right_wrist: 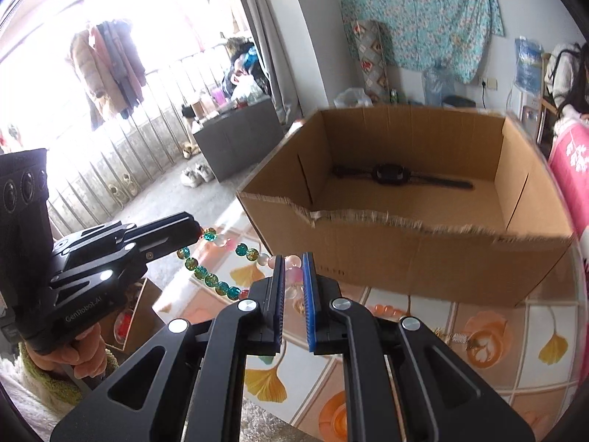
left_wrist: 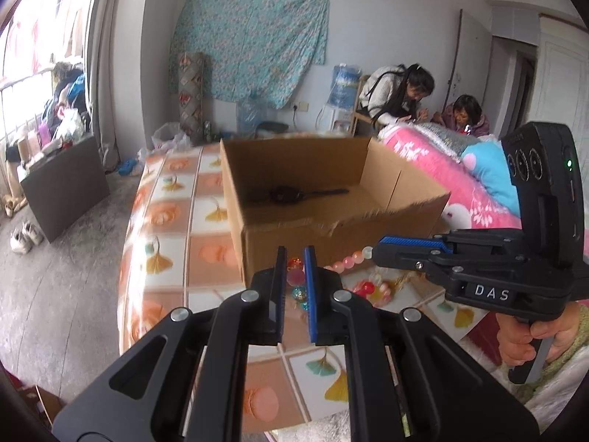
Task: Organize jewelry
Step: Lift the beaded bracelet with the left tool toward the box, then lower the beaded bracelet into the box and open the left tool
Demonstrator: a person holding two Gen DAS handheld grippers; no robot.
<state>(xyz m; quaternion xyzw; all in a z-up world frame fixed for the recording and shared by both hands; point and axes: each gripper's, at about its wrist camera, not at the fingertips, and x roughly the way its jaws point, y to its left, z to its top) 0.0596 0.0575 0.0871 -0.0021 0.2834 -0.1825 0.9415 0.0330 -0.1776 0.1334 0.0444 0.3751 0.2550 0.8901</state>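
Behind the work you see a teal floral cloth (left_wrist: 254, 33) pinned to the wall, two water jugs (left_wrist: 344, 86) below it, white shoes (right_wrist: 195, 175) on the floor, and coats (right_wrist: 106, 66) hanging at the window.

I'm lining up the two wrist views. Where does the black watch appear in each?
Left wrist: watch lies on the box floor, just above picture centre.
Right wrist: watch lies on the box floor, upper right of centre.
Shared landmark: the cardboard box with its torn front edge.
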